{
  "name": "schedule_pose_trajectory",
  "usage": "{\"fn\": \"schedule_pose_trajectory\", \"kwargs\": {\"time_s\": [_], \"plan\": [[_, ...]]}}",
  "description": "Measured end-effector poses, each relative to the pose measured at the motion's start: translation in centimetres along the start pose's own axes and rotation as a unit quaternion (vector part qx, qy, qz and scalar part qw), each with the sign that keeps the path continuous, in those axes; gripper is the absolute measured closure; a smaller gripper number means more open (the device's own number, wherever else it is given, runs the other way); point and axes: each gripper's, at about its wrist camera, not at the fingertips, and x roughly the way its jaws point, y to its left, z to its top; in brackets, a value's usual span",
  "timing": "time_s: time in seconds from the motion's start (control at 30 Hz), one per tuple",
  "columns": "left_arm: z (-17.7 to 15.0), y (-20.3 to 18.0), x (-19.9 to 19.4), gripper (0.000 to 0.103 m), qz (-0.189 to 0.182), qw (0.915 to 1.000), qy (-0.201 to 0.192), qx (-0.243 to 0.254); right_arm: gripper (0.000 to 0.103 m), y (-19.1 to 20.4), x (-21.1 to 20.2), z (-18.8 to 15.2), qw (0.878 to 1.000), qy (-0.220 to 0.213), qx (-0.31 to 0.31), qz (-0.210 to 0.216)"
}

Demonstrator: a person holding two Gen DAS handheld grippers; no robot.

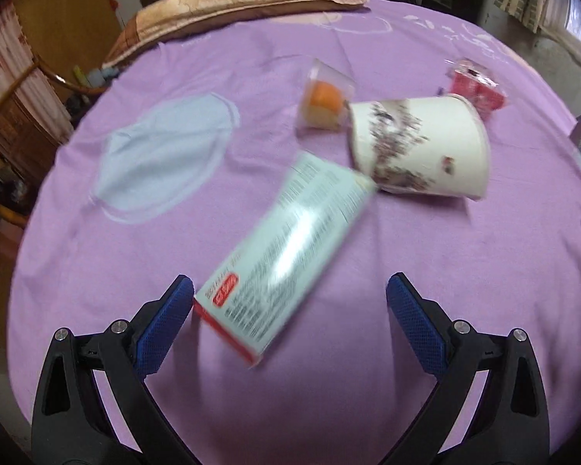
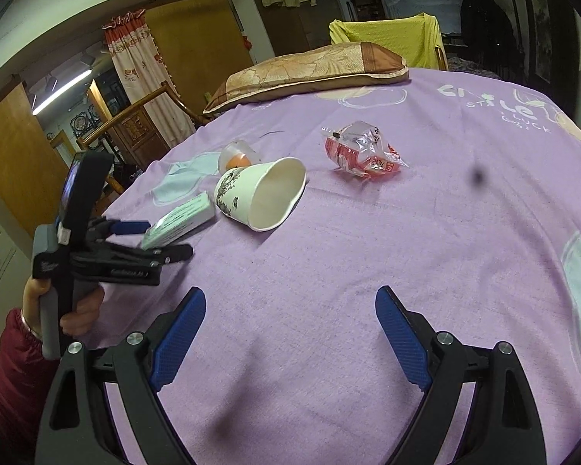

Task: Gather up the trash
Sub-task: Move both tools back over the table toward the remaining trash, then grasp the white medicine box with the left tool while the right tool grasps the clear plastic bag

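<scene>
Straddling the near end of the pale-green box (image 1: pixel 286 259) at lower centre, the left gripper (image 1: pixel 289 302) stands wide open, nothing clamped, likely lining up a grab. The right gripper (image 2: pixel 290 317) gapes empty over bare purple sheet (image 2: pixel 426 263); paper cup (image 2: pixel 265 197) lies tipped mid-frame.

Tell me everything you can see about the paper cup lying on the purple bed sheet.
The paper cup looks like white paper with a dark ink-style print on its outer wall. It lies on its side on the purple sheet, tapered, its narrow base toward the small clear plastic cup and its open mouth toward the right wrist camera. The inside appears plain and empty. The pale green box ends right beside its wall; whether they touch is unclear. No gripper touches it.
</scene>
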Motion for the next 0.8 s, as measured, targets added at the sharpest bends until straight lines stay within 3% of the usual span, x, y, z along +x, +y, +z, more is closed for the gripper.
{"fn": "schedule_pose_trajectory", "kwargs": {"time_s": [0.1,0.2,0.3,0.4,0.63,0.8], "plan": [[-1.6,-1.7,-1.5,0.007,-0.045,0.9990,-0.002,0.008,0.015,-0.2,-0.3,0.1,1.000,-0.006,0.004,0.001],[-2.0,-2.5,-3.1,0.007,-0.016,0.9992,-0.032,0.019,0.015,-0.5,-0.5,0.2,1.000,-0.009,0.012,0.005],[-0.8,-1.8,-2.8,0.007,0.016,0.9991,-0.040,-0.005,0.015,-0.5,-0.5,0.2,1.000,-0.009,0.011,0.007],[0.4,-0.9,-1.4,0.007,0.021,0.9984,-0.036,-0.039,0.015,-0.4,-0.6,0.1,1.000,-0.013,0.008,0.001],[0.7,-0.5,0.5,0.007,0.057,0.9964,-0.036,-0.052,0.015,-0.8,-0.4,0.1,1.000,-0.007,0.018,0.003],[0.8,0.2,1.1,0.006,0.049,0.9958,-0.024,-0.074,0.015,-0.4,0.0,0.0,1.000,-0.001,0.008,-0.006]]}}
